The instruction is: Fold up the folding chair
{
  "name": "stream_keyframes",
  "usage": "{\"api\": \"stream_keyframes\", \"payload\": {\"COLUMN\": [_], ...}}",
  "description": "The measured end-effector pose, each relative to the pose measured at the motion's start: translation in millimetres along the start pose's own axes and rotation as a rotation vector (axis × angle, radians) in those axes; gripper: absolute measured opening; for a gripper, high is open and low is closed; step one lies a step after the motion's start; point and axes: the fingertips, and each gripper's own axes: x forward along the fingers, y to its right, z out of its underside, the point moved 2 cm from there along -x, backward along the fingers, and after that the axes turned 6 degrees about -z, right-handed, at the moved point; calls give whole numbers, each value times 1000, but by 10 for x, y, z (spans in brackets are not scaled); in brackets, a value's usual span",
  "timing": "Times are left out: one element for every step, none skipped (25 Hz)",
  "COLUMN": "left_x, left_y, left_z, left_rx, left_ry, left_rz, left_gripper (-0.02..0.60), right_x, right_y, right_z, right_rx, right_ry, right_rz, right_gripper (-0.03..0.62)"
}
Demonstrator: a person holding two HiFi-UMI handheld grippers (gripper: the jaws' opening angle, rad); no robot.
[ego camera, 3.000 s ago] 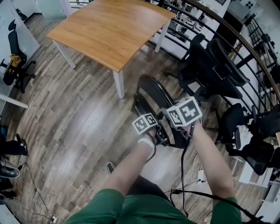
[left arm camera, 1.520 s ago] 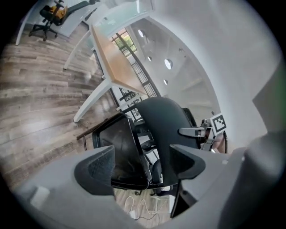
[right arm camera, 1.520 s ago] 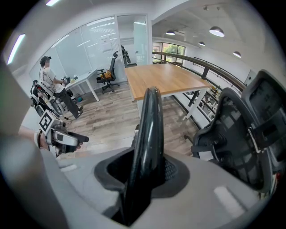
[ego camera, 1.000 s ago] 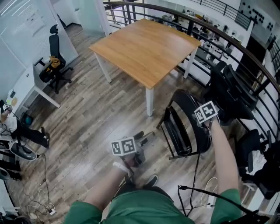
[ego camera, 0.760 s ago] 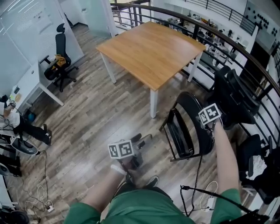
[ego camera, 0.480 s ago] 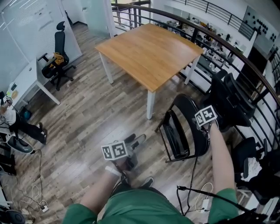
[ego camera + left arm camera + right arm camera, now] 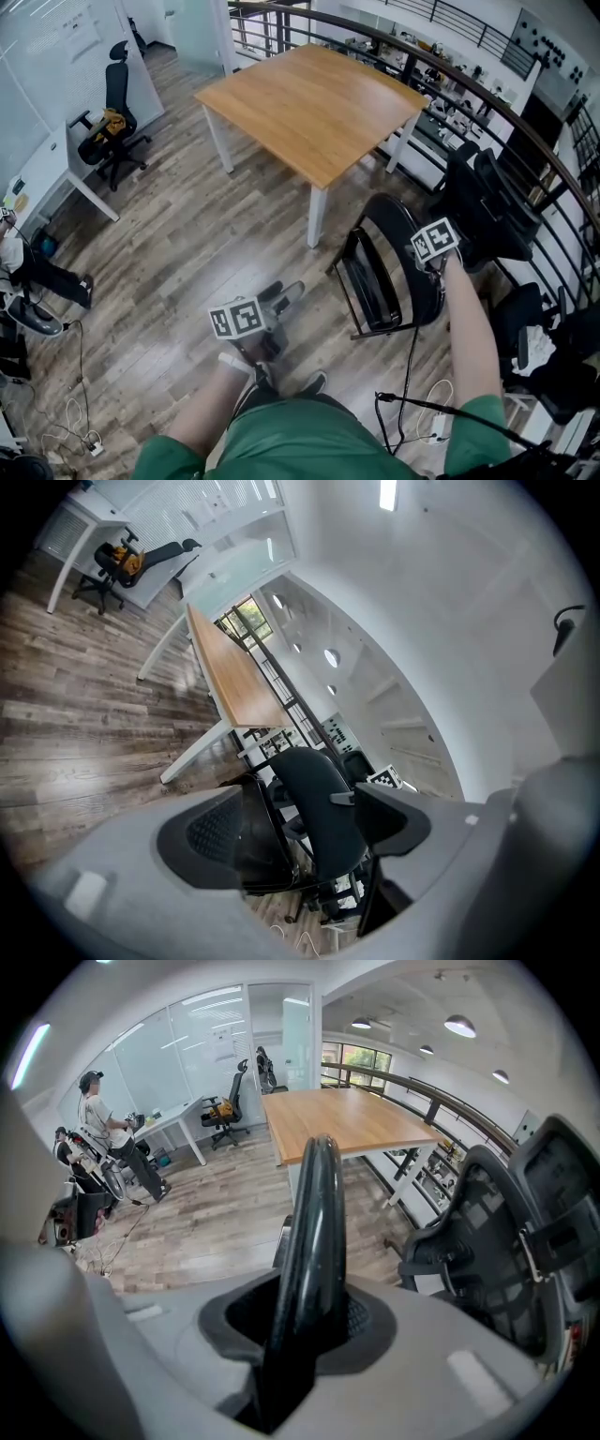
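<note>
The black folding chair [image 7: 375,281] stands folded flat on the wood floor, right of middle in the head view. My right gripper [image 7: 427,265] points steeply down at its top and is shut on the rounded backrest edge [image 7: 314,1222], which runs up between the pads [image 7: 370,1321]; its jaws have just closed slightly further on it. My left gripper [image 7: 281,292] hangs over bare floor to the chair's left, apart from it. It is open with nothing between its fingers [image 7: 220,832], and through the gap shows the folded chair [image 7: 239,850].
A wooden table [image 7: 309,103] with white legs stands beyond the chair. Black office chairs [image 7: 487,206] crowd the right by a curved railing [image 7: 450,66]. Another office chair [image 7: 108,103] sits far left. Cables [image 7: 412,403] lie near my feet. A person [image 7: 94,1110] stands at a far desk.
Three seconds ago both grippers were at the chair; the left one has since come away to the left. In the last second it has drifted slightly further left. The right grip stays put.
</note>
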Motion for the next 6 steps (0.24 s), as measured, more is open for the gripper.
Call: {"api": "stream_keyframes", "payload": {"left_x": [-9, -14, -19, -25, -31, -38], "left_y": [-25, -49, -71, -91, -110, -129], "left_z": [-24, -51, -75, -96, -114, -129], "left_rx": [0, 2, 4, 7, 9, 11], "left_ry": [1, 2, 4, 6, 8, 10], "left_rz": [0, 0, 1, 1, 1, 2], "left_gripper": [388, 388, 388, 388, 388, 388], "right_x": [4, 10, 16, 23, 31, 38], "right_y": [-6, -10, -12, -14, -16, -19], "right_z": [-23, -50, -73, -92, -106, -118], "right_rx": [-2, -5, -7, -8, -9, -10], "right_ry": [2, 6, 9, 13, 16, 19], "right_rz": [4, 9, 14, 18, 22, 26], "right_gripper": [104, 104, 104, 104, 104, 104]}}
